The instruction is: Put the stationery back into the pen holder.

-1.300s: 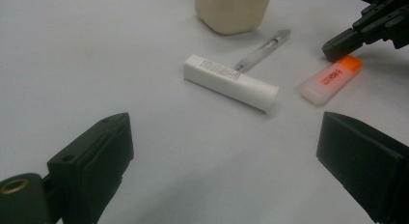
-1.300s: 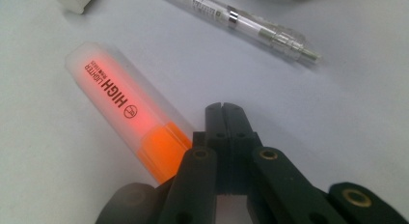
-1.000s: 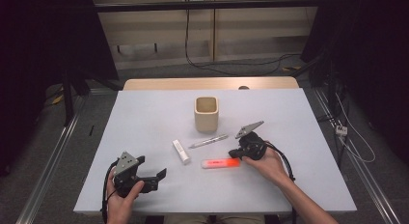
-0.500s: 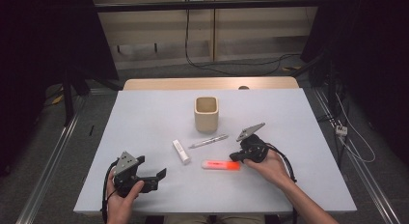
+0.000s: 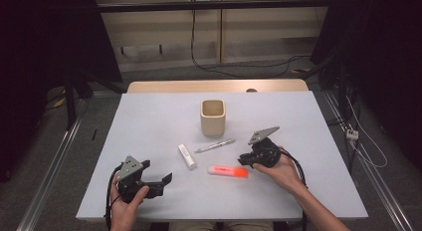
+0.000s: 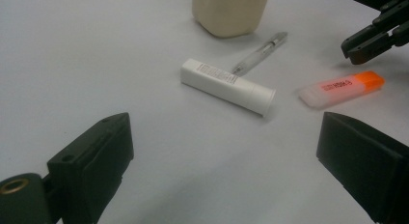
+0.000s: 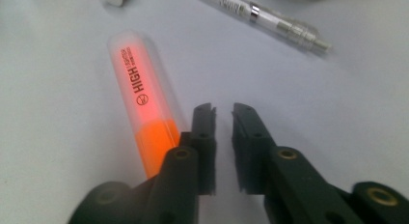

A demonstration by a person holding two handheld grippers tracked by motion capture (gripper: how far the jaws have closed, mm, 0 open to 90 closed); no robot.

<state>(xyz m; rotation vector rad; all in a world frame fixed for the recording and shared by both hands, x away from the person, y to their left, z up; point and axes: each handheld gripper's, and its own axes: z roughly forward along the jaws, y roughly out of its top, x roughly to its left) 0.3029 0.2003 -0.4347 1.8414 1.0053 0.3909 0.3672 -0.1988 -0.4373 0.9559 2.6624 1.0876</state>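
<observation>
An orange highlighter [image 5: 228, 172] [image 7: 140, 98] lies flat on the white table [image 5: 149, 121], just left of my right gripper [image 5: 242, 159] [image 7: 223, 110]. That gripper's jaws have just been opening; they stand a narrow gap apart with nothing between them, beside the highlighter's orange end. My left gripper [image 5: 164, 184] [image 6: 224, 125] rests at the near left, jaws wide open and empty. It faces a white tube [image 6: 226, 85] [image 5: 187, 156], with the highlighter [image 6: 342, 89] and the right gripper [image 6: 357, 48] beyond it.
A clear pen [image 5: 215, 145] [image 7: 260, 16] [image 6: 260, 52] lies between the tube and a beige square cup [image 5: 213, 117] [image 6: 230, 11] that stands upright mid-table. A cable trails from each gripper toward the near edge.
The right hand has shifted only slightly beside the highlighter, which lies where it was. The left hand has stayed still.
</observation>
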